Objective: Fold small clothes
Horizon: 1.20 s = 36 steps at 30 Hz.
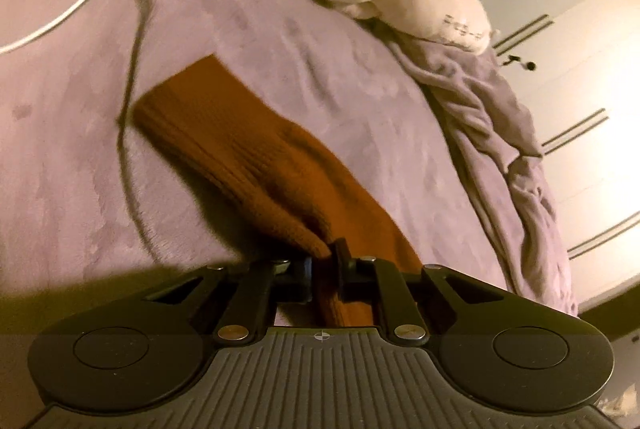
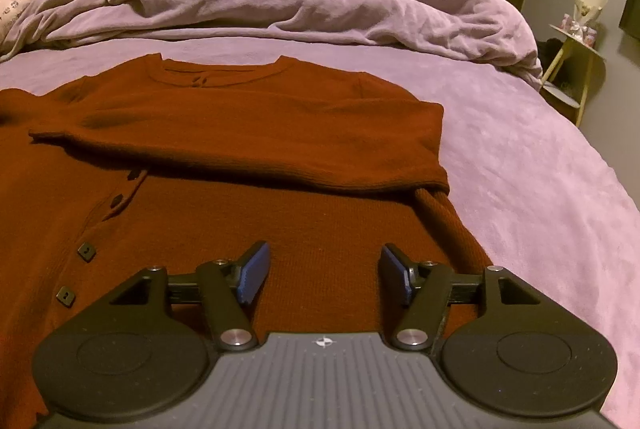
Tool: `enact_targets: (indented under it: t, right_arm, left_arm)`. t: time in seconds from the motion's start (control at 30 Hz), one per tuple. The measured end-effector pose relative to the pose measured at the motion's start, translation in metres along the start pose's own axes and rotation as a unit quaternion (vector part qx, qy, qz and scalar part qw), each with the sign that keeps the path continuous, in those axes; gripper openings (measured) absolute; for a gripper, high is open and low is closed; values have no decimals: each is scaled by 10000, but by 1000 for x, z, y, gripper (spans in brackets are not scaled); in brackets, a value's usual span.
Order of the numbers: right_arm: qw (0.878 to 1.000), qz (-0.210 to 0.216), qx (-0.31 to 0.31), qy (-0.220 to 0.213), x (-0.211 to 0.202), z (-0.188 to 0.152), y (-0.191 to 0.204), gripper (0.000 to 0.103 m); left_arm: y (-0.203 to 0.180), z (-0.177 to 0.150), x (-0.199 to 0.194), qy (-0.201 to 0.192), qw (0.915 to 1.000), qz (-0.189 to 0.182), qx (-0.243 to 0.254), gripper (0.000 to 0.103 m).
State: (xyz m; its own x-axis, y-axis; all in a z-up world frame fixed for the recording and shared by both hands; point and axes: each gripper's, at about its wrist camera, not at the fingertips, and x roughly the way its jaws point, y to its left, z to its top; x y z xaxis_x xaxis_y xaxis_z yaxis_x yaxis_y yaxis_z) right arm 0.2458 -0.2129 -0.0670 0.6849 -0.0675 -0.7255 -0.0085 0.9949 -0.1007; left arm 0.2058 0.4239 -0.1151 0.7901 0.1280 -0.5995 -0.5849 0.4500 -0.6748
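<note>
On the purple bed (image 2: 520,157), rust cardigan (image 2: 280,133), one sleeve (image 1: 248,149) between left fingers (image 1: 342,249).

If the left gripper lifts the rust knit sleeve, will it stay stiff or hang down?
Probably it hangs limp: the sleeve already creases where the left gripper pinches it. The ribbed knit likely resists slipping. It may drag the cardigan along.

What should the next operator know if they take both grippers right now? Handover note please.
Left gripper: shut on the sleeve of the rust cardigan, which trails across the purple bedspread.
Right gripper: open, jaws apart above the cardigan's lower body, holding nothing.
Done: right sleeve folded across the chest.
Left: fold the gripped sleeve in, then fold the body, judging from how it lies.
</note>
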Motion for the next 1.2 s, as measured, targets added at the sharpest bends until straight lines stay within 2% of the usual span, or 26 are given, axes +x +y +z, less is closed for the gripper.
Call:
enact_targets:
  t: [0.2, 0.27, 0.33, 0.5, 0.6, 0.7, 0.77, 0.83, 0.87, 0.93, 1.0, 1.03, 1.07, 1.13, 1.2]
  right_arm:
    - [10000, 9, 13, -48, 1, -1, -2, 63]
    - [10000, -6, 17, -69, 1, -3, -2, 64]
    - [10000, -32, 0, -80, 1, -3, -1, 65]
    - [10000, -52, -19, -83, 1, -3, -1, 67]
    - [9999, -52, -22, -93, 1, -3, -1, 67]
    - [9999, -32, -4, -100, 0, -3, -1, 67]
    - [9999, -3, 47, -134, -1, -4, -3, 67]
    - [9996, 49, 129, -226, -5, -6, -5, 67]
    - [9995, 78, 151, -272, -7, -7, -6, 66]
    - [9992, 112, 175, -348, -10, -10, -8, 66]
    - [9989, 132, 195, -395, -13, -13, -9, 66]
    - [9988, 130, 227, -425, -16, -13, -11, 66]
    - [9985, 135, 263, -457, -17, -14, -12, 66]
    - [9980, 157, 354, -502, -20, -14, -15, 66]
    - [9976, 194, 413, -520, -22, -13, -18, 66]
  left_arm:
    - [5, 4, 3, 102, 9996, -108, -226, 14]
    - [7, 5, 5, 110, 9994, -133, -296, 19]
    - [12, 6, 6, 66, 9990, -160, -420, 19]
    - [35, 11, 11, 4, 9915, -431, -1226, 20]
    - [42, 16, 12, -33, 9880, -406, -1493, 14]
    - [25, 19, 1, -218, 9946, -310, -961, 10]
    - [-6, 17, -12, -432, 9981, -416, -165, 10]
    - [-47, 10, -24, -502, 9945, -649, 649, 10]
    - [-74, 3, -30, -524, 9890, -828, 1107, 10]
    - [-129, -20, -45, -590, 9698, -1242, 2016, 10]
    - [-177, -55, -58, -599, 9425, -1713, 2806, 10]
    - [-203, -81, -64, -574, 9229, -1962, 3264, 10]
    - [-222, -106, -66, -524, 9068, -2126, 3602, 10]
    - [-249, -159, -62, -353, 8829, -2264, 4099, 11]
    - [-264, -218, -45, -34, 8711, -2059, 4458, 21]
